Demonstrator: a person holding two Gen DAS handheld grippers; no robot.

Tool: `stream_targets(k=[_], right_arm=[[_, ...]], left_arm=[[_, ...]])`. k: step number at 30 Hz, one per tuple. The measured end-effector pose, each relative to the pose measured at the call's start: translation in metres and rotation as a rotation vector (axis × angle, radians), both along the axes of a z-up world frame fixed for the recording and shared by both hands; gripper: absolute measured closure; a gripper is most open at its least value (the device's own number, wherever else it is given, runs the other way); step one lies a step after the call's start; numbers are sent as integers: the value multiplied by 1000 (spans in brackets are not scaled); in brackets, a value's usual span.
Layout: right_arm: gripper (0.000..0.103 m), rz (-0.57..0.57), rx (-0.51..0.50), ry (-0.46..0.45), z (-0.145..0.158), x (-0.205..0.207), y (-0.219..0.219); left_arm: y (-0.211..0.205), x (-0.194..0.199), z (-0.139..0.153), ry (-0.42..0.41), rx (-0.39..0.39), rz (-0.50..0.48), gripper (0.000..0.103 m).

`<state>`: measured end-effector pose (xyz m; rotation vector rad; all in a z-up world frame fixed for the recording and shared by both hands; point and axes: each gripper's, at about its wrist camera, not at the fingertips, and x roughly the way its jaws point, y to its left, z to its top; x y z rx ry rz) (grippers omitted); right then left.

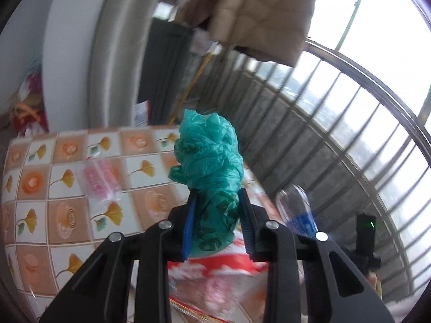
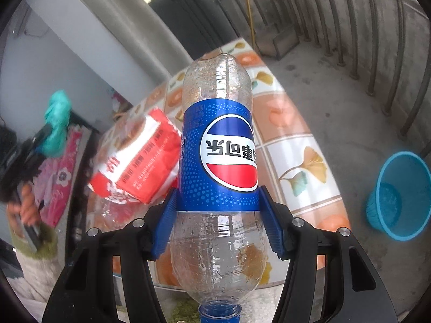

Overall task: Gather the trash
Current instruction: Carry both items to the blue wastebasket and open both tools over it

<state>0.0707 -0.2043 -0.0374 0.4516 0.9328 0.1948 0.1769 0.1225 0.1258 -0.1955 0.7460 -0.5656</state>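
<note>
Lying across the tiled tabletop [image 2: 299, 161] is a red and white packet [image 2: 140, 161], just left of the bottle [image 2: 218, 145] in the right wrist view; it shows also in the left wrist view as a blurred red and white shape [image 1: 215, 266] below the gripper. A clear wrapper with pink print [image 1: 101, 180] lies flat on the tiles further left. A blue bin [image 2: 398, 196] stands on the concrete floor to the right of the tabletop, well apart from it, by the metal railing [image 2: 377, 40]. A beige quilted coat [image 1: 258, 13] hangs overhead.

The left gripper [image 1: 216, 204] is clamped on a crumpled green bag [image 1: 210, 161], its blue pads [image 1: 190, 220] pressing the bag's lower part from both sides; the bunched top sticks out past the fingertips, held above the tabletop. The right gripper [image 2: 218, 199] is clamped on the bottle at the lower edge of its label, with the jaws spread wide to its width.

The bottle is clear plastic with a blue label and a round red, white and blue logo. It is held with the blue cap [image 2: 219, 313] toward the camera and the base pointing away, above the tabletop's near edge. Droplets cling inside its walls. The same bottle [image 1: 299, 210] appears blurred at the right of the left wrist view.
</note>
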Motion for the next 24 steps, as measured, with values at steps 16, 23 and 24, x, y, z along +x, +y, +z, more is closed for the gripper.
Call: stream_targets(k=[16,23,24], right_arm=[[47,-308,139,-85,6,-81,-124],[47,-532,313,2,-50,-126,-201],[47,-569,348,23,-63,-132,-213]], left_arm=[[-210,-48,-5,18,35,-396,74],[-334,-32,-70,225,123,-534,74],[-354,-30,-84,264,144,-555,74]])
